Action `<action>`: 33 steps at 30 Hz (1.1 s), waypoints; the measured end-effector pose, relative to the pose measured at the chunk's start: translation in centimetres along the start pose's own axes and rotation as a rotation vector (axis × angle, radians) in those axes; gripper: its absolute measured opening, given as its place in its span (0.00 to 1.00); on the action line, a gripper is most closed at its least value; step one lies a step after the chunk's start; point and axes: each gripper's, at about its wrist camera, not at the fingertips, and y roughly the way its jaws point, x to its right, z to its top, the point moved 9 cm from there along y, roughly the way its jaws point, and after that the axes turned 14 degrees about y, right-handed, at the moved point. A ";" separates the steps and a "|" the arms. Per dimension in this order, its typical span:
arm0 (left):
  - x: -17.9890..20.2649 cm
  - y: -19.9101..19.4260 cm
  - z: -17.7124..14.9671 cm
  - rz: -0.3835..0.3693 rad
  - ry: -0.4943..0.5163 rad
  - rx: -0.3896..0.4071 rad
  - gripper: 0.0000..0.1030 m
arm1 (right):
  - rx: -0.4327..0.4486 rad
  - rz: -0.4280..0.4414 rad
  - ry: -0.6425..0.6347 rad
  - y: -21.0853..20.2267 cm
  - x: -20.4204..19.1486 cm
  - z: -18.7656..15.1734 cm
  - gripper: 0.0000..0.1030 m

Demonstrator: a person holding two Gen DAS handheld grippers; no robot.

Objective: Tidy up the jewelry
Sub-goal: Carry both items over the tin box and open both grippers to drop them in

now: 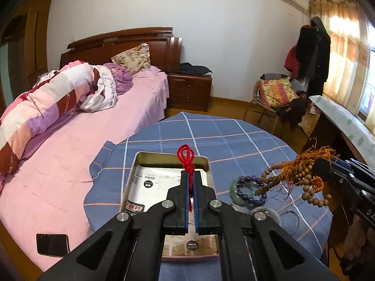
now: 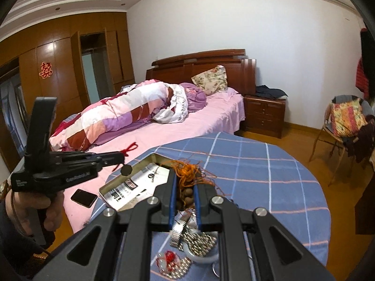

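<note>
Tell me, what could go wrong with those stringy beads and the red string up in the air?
The wooden bead strand in the right gripper trails loose orange threads; they might snag the purple bead bracelet lying beneath on the table. The red cord is only pinched thinly by the left gripper, so it could slip, though the metal tin below might catch it.

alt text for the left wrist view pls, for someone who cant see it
The left gripper is shut on a red knotted cord, held above an open metal tin on a table with a blue checked cloth. At right, the right gripper holds wooden bead strands with orange tassels above a purple bead bracelet.
</note>
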 end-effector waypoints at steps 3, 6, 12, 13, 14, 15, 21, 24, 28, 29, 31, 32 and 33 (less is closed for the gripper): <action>-0.9 0.8 0.0 0.008 -0.010 -0.003 0.02 | -0.007 0.008 -0.018 1.2 -1.1 0.4 0.15; -1.8 1.7 -0.1 0.007 -0.026 -0.007 0.02 | -0.018 0.018 -0.035 2.6 -2.0 0.9 0.15; -3.1 4.1 -0.4 0.014 -0.029 -0.040 0.02 | -0.045 0.023 -0.056 5.3 -3.4 0.9 0.15; -3.3 4.6 -0.4 0.011 -0.030 -0.045 0.02 | -0.051 0.023 -0.061 6.0 -3.7 0.9 0.15; -3.4 5.0 -0.5 0.009 -0.031 -0.052 0.02 | -0.055 0.023 -0.061 6.4 -3.8 0.8 0.15; -3.7 5.5 -0.5 0.013 -0.034 -0.062 0.02 | -0.060 0.020 -0.064 6.9 -3.9 0.7 0.15; -5.1 7.3 -0.9 0.045 -0.042 -0.100 0.02 | -0.091 -0.001 -0.078 10.0 -4.2 0.2 0.15; -5.6 7.9 -1.0 0.052 -0.046 -0.110 0.02 | -0.100 -0.013 -0.082 11.2 -4.3 0.0 0.15; -5.7 8.3 -1.1 0.054 -0.050 -0.124 0.02 | -0.115 -0.020 -0.081 12.8 -4.1 -0.1 0.15; -5.8 8.5 -1.2 0.055 -0.050 -0.127 0.02 | -0.117 -0.023 -0.083 13.0 -4.1 -0.2 0.15; -5.7 8.7 -1.3 0.055 -0.048 -0.134 0.02 | -0.127 -0.030 -0.085 13.7 -4.0 -0.3 0.15; -5.6 8.8 -1.4 0.052 -0.048 -0.137 0.02 | -0.135 -0.034 -0.086 14.2 -4.0 -0.5 0.15; -5.6 9.0 -1.5 0.052 -0.049 -0.140 0.02 | -0.139 -0.038 -0.087 14.5 -3.9 -0.5 0.15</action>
